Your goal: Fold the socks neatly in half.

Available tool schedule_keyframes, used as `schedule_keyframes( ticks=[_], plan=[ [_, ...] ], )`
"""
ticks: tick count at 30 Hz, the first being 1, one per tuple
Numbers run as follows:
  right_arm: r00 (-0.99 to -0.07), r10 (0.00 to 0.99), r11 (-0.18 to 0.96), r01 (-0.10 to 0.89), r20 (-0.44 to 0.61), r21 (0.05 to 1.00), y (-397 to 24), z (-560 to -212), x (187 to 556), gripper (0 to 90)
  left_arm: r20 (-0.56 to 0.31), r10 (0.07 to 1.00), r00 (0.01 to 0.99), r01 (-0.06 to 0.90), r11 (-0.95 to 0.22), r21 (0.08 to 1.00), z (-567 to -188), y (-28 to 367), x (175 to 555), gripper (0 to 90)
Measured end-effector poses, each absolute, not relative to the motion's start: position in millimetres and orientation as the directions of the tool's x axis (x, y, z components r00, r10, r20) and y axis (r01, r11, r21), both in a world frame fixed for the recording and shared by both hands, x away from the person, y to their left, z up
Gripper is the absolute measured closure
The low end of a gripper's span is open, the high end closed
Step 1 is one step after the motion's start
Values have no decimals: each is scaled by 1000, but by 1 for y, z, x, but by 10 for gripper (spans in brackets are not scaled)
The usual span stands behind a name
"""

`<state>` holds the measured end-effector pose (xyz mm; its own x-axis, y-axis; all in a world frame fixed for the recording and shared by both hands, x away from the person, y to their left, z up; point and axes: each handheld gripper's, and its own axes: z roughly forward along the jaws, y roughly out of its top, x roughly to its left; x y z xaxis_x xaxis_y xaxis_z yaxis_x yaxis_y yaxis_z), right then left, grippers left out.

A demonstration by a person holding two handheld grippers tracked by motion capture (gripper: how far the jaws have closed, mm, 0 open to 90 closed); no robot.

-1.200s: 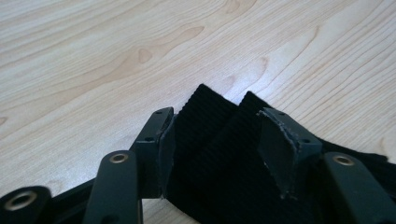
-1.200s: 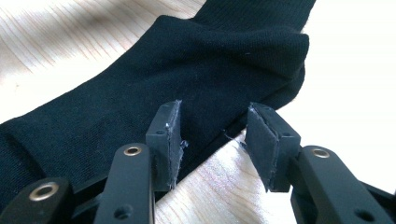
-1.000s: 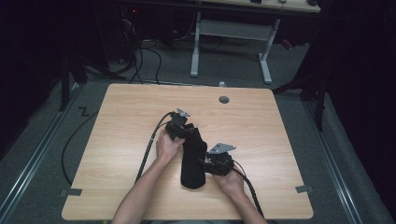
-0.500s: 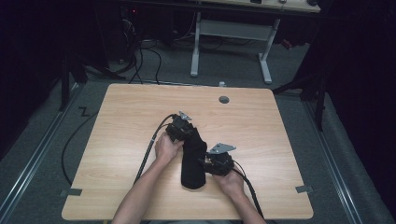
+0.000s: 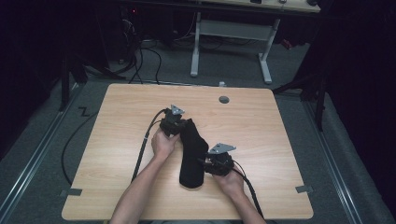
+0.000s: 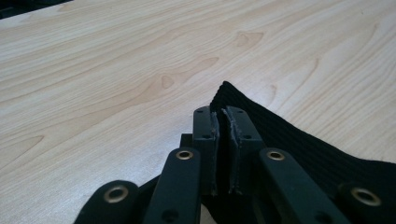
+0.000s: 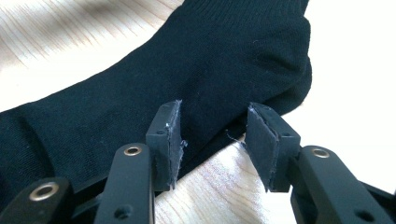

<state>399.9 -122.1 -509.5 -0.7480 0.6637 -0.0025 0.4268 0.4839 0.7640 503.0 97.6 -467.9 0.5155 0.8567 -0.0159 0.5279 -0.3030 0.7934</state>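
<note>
Hard to read: in the high view the left tool point(image 5: 180, 126) and the top of the sock point(image 5: 192, 154) are black on black, so the grip point blurs there. The left gripper view settles it: the left tool point(image 6: 223, 135) has just been closing, and its jaws stand nearly together, clamped on the ribbed cuff edge of the sock point(image 6: 299, 144). The cloth between the pads is a thin dark sliver; the rest of the sock runs off the right and bottom edges of that view. The person's forearms are cut off at the bottom of the high view.

Right tool point(image 5: 205, 162): seen in the right gripper view, the right tool point(image 7: 212, 135) has its jaws apart, straddling the lower edge of the sock point(image 7: 187, 70). The left pad overlaps the cloth; whether it presses on it I cannot tell. The right pad stands clear over bare counter point(image 7: 219, 186). No clamp here.

Sock position: flat on the counter point(image 5: 280, 140), near its middle, a little toward the near edge. Left tool at its far end, right tool against its right side near the near end.

Axis: long axis runs from far edge to near edge, tilted slightly. Cuff points to the far edge, at the left tool; the rounded end points to the near edge.
</note>
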Motion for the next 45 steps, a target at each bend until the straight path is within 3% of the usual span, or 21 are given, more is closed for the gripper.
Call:
schedule_keyframes(
  ticks=[6, 11, 15, 19, 24, 28, 34, 39, 45],
  plan=[
    [-748, 664, 483, 428, -1, 764, -122, -510, 400, 559, -30, 872, 488, 558, -286, 779, -486, 92, 513, 792],
    [-748, 664, 483, 428, 0, 764, -122, -510, 400, 560, -27, 878, 477, 574, -288, 767, -488, 89, 511, 604],
    [-749, 663, 483, 430, 2, 763, -123, -509, 400, 581, 5, 850, 526, 534, -335, 777, -478, 87, 490, 535],
    [-722, 692, 452, 424, -8, 785, -127, -502, 399, 763, 24, 824, 566, 517, -378, 768, -482, 88, 468, 523],
    [-701, 713, 416, 443, 18, 794, -127, -487, 409, 838, 30, 815, 579, 508, -389, 768, -486, 88, 454, 515],
    [-700, 713, 403, 454, 38, 795, -118, -481, 421, 846, 62, 811, 582, 501, -418, 758, -489, 85, 448, 504],
    [-688, 724, 414, 497, 55, 763, -106, -498, 438, 845, 27, 827, 561, 493, -360, 792, -478, 96, 443, 492],
    [-683, 728, 413, 498, 51, 762, -105, -502, 441, 842, 39, 803, 595, 476, -391, 788, -479, 87, 436, 489],
    [-687, 724, 415, 500, 57, 760, -105, -502, 442, 805, 8, 799, 601, 532, -407, 743, -495, 80, 443, 490]
  ],
)
